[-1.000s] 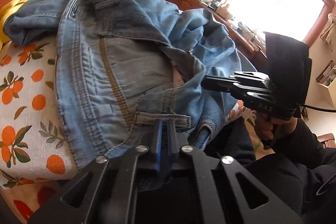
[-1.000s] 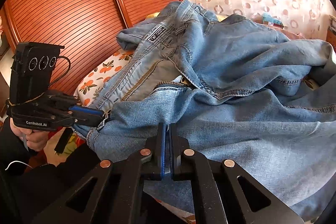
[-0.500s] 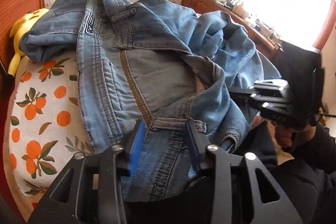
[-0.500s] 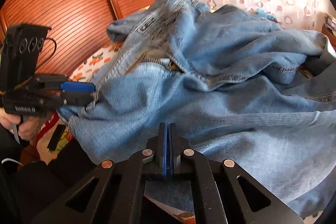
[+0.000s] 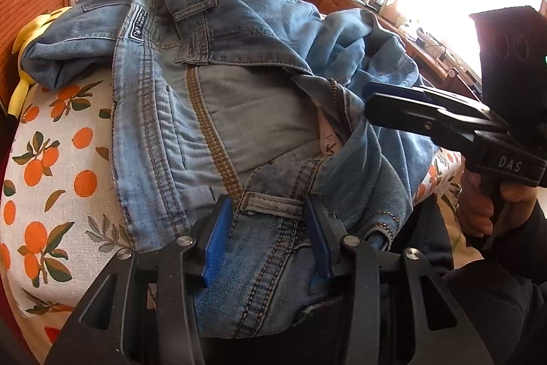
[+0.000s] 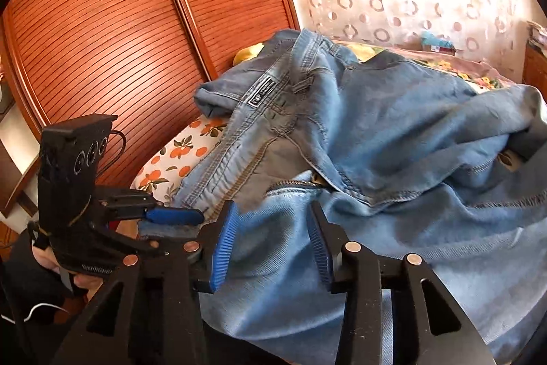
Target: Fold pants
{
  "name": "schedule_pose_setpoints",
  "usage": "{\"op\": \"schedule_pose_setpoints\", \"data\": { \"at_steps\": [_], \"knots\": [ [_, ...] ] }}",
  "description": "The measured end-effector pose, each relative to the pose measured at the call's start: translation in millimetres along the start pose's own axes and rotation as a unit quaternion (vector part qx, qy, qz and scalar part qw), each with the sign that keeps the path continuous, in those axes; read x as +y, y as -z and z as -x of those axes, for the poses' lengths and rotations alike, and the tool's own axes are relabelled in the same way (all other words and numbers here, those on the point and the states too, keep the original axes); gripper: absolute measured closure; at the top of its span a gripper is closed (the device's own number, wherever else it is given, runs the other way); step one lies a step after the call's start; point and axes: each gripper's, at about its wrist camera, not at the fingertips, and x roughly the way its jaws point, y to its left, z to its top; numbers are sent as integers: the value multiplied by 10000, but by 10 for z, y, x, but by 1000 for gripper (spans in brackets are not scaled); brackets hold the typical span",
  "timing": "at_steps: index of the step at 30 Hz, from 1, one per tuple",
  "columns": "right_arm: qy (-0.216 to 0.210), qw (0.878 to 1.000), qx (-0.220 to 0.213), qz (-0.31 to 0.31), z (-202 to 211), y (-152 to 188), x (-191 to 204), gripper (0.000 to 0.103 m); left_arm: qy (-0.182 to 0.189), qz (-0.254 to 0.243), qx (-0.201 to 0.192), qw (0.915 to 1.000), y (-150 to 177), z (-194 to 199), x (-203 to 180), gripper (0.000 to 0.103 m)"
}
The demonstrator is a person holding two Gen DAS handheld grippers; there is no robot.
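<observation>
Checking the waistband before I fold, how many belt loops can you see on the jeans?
2 on the jeans: one belt loop at the far waistband, one lying between the open left gripper fingers. Others may be hidden in folds.

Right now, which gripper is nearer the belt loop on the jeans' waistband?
Left. The left gripper has just opened, jaws straddling the belt loop without pressing it. The right gripper, also just opened, sits over plain denim to the side.
</observation>
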Motion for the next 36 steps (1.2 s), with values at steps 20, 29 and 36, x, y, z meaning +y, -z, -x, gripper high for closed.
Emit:
{"op": "schedule_pose_setpoints", "data": {
  "at_steps": [20,29,36],
  "knots": [
    [20,9998,142,-167,40,271,-296,95,471,15,-61,9989,-163,51,-2,56],
    [-41,9998,149,-120,41,247,-276,94,952,-59,-77,9954,-91,164,-113,89],
    [-133,9991,-399,-9,260,-150,-195,75,-317,142,-1425,9892,-197,1011,32,91]
  ]
}}
